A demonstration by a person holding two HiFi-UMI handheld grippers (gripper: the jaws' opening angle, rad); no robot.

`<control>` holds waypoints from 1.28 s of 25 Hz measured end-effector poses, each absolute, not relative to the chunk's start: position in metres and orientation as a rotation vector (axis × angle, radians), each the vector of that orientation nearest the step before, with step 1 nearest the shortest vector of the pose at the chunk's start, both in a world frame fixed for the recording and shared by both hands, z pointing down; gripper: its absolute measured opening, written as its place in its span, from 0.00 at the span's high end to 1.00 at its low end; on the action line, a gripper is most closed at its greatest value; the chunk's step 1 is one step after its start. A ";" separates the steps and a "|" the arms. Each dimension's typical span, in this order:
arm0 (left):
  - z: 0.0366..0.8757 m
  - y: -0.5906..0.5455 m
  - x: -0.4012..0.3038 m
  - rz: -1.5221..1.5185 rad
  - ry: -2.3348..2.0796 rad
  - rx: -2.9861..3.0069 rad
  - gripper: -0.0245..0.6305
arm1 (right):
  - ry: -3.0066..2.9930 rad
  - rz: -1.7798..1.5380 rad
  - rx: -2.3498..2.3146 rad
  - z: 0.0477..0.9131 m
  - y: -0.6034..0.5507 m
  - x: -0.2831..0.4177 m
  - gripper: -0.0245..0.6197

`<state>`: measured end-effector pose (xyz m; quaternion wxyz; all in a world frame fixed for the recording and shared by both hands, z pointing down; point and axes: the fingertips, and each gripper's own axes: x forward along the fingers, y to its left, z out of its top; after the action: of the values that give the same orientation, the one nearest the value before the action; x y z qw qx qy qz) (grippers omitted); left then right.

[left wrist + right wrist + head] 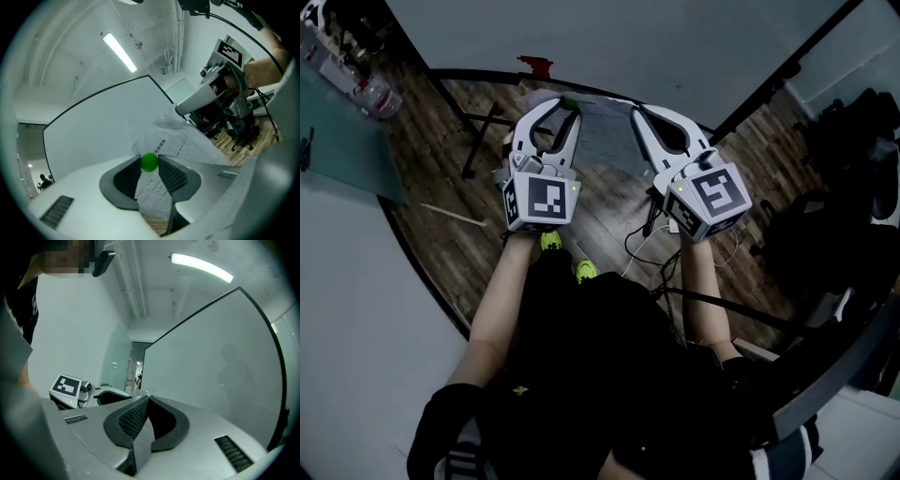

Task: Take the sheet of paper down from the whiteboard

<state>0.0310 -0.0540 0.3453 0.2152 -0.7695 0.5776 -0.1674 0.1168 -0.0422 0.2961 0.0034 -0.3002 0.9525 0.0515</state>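
Observation:
The printed sheet of paper (pixel 602 133) hangs between my two grippers, off the whiteboard (pixel 628 42). My left gripper (pixel 567 105) is shut on a small green magnet (pixel 570 102). In the left gripper view the green magnet (pixel 149 162) sits pinched between the pads (pixel 173 176), and the paper (pixel 176 140) shows through the gap below it and spreads out beyond. My right gripper (pixel 637 111) is shut on the sheet's other edge. In the right gripper view the paper (pixel 140 446) runs edge-on between the closed jaws. The whiteboard (pixel 220 362) stands just ahead.
The whiteboard's black stand legs (pixel 473 141) and loose cables (pixel 642 244) lie on the wooden floor. A glass-topped table with bottles (pixel 370 94) is at the left and dark chairs (pixel 853 225) at the right. A pale stick (pixel 455 217) lies on the floor.

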 end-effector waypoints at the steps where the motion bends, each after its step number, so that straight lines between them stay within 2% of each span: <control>1: 0.345 -0.052 0.030 -0.466 1.600 -2.136 0.77 | 2.985 0.154 -0.939 0.296 -0.041 0.116 0.97; 32: 0.348 -0.046 0.036 -0.498 1.540 -2.204 0.77 | 2.980 0.114 -0.920 0.294 -0.033 0.115 0.97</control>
<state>0.0361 -0.0458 0.3480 0.2020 -0.7895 0.5514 -0.1785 0.1151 -0.0328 0.2942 0.0104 -0.2948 0.9548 0.0364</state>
